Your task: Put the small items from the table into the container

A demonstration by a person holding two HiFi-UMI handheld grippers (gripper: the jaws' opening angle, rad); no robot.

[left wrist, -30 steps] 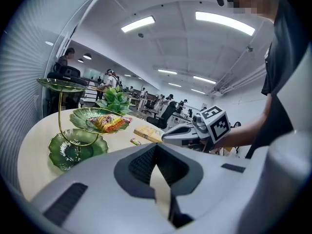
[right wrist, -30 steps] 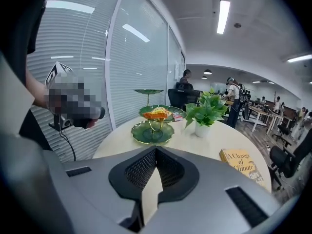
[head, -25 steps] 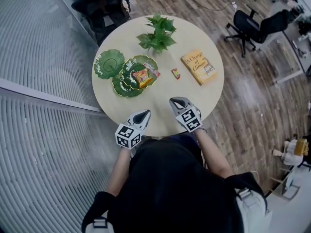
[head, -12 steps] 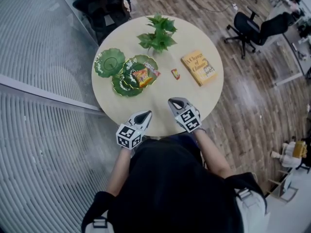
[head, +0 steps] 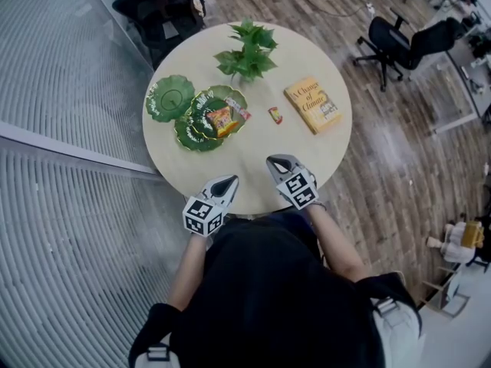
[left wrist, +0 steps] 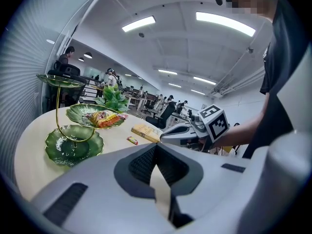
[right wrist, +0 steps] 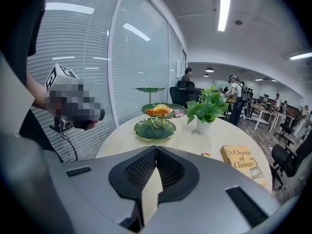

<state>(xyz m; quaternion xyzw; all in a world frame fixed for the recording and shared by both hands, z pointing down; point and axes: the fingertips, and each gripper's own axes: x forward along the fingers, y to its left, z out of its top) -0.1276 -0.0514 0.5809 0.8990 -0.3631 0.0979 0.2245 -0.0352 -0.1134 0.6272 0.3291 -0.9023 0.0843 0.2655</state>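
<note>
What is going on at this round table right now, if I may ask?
A person stands at the round table with a gripper in each hand. The left gripper and the right gripper are both shut and empty, poised over the table's near edge. Snack packets lie in the green tiered dish, while one small packet lies on the table between that dish and the yellow book. A potted plant stands at the far side.
</note>
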